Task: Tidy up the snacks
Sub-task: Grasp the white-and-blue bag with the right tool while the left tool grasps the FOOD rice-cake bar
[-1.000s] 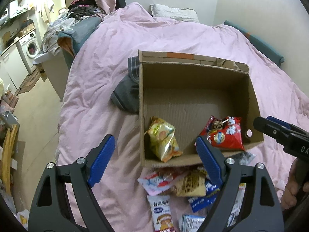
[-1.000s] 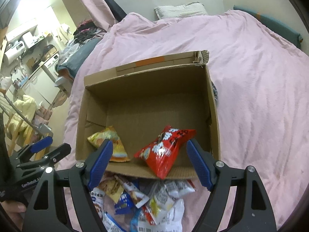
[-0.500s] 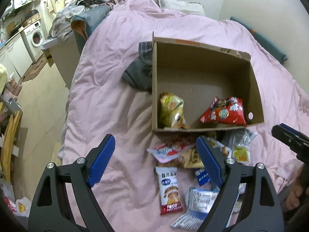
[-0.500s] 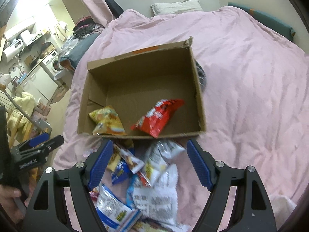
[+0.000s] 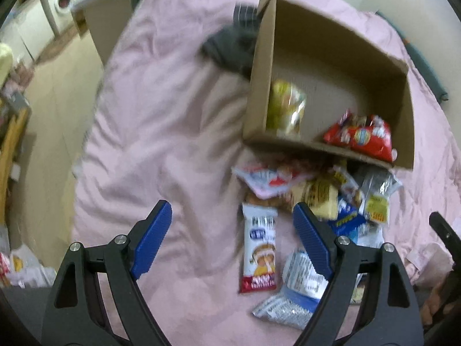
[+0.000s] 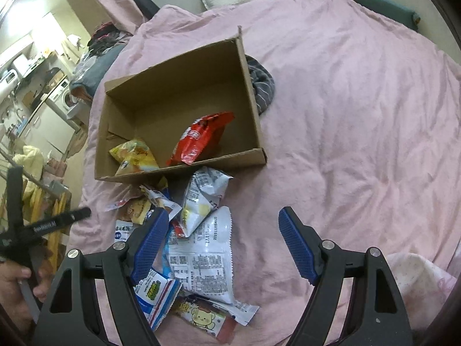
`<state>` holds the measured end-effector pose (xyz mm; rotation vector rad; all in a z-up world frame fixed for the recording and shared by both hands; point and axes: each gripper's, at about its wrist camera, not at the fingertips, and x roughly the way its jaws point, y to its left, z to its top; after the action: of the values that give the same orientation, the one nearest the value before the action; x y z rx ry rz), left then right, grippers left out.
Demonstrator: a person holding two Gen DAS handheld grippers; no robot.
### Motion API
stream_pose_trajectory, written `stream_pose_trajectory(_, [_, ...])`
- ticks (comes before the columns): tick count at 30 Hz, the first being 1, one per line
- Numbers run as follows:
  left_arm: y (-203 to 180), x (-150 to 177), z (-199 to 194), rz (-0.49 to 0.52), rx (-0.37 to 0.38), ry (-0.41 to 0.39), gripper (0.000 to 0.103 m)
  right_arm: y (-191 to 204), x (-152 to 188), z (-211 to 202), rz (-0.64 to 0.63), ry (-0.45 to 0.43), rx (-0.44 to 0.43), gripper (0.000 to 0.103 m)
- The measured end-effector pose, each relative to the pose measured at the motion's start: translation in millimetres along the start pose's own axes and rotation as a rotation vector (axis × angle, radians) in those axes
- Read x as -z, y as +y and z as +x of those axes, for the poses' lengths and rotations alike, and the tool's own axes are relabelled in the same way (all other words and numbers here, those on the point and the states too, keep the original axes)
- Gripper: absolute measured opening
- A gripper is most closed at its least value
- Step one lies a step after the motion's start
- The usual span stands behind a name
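Snack packets heaped on the pink duvet (image 6: 360, 109), at the near wall of the cardboard box (image 6: 253, 92)

Both the left gripper (image 5: 232, 236) and right gripper (image 6: 223, 245) are held spread, empty. The large white packet (image 6: 201, 262) is judged light, crinkly and slippery, best pinched at a sealed edge; overlapping packets crowd it. A red bag (image 6: 201, 138) and yellow bag (image 6: 135, 158) are already boxed.

A big bed (image 6: 360, 92) is covered in pink (all wrinkly); a washing machine (image 5: 62, 1) is seen far left.
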<state>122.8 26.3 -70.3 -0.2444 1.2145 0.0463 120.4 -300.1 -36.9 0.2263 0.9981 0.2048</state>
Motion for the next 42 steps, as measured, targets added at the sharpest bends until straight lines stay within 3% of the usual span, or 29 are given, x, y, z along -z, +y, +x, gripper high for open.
stream_pose_trajectory(3, [-3.6, 9.3, 24.6, 0.006, 0.008, 0.107, 0.083, -6.4, -0.5, 2.3, 0.032, 0.011, -0.005, 0.081])
stream_pose_trajectory(6, [-11.0, 18.1, 43.6, 0.026, -0.019, 0.151, 0.083, -8.1, -1.6, 6.6, 0.059, 0.029, -0.017, 0.081])
stream_pose_trajectory(11, [-29.6, 27.1, 59.7, 0.090, -0.060, 0.166, 0.082, -11.4, 3.9, 25.7, 0.085, 0.110, 0.008, 0.081])
stream_pose_trajectory(16, [-44.8, 35.9, 71.3, 0.130, -0.070, 0.199, 0.066, -10.4, 13.0, 54.9, 0.117, 0.242, -0.025, 0.081])
stream_pose_trajectory(20, [-50.3, 40.8, 72.5, 0.154, -0.093, 0.190, 0.049, 5.5, 18.3, 74.7, 0.072, 0.312, -0.033, 0.081])
stream_pose_trajectory(25, [-51.1, 42.1, 73.5, 0.153, -0.093, 0.190, 0.048, 25.8, 25.5, 98.8, 0.003, 0.390, 0.026, 0.081])
stream_pose_trajectory(28, [-41.7, 36.9, 74.9, 0.159, -0.089, 0.186, 0.033, 36.7, 27.7, 109.5, -0.011, 0.414, 0.031, 0.090])
stream_pose_trajectory(35, [-33.8, 27.9, 73.5, 0.159, -0.086, 0.179, 0.030, 56.7, 37.0, 131.0, -0.071, 0.472, 0.058, 0.094])
stream_pose_trajectory(38, [-26.7, 28.7, 69.0, 0.152, -0.083, 0.167, 0.029, 61.9, 39.6, 131.4, -0.114, 0.473, 0.065, 0.090])
stream_pose_trajectory(42, [-23.1, 24.6, 60.2, 0.156, -0.064, 0.150, 0.029, 61.9, 40.0, 126.5, -0.147, 0.472, 0.047, 0.068])
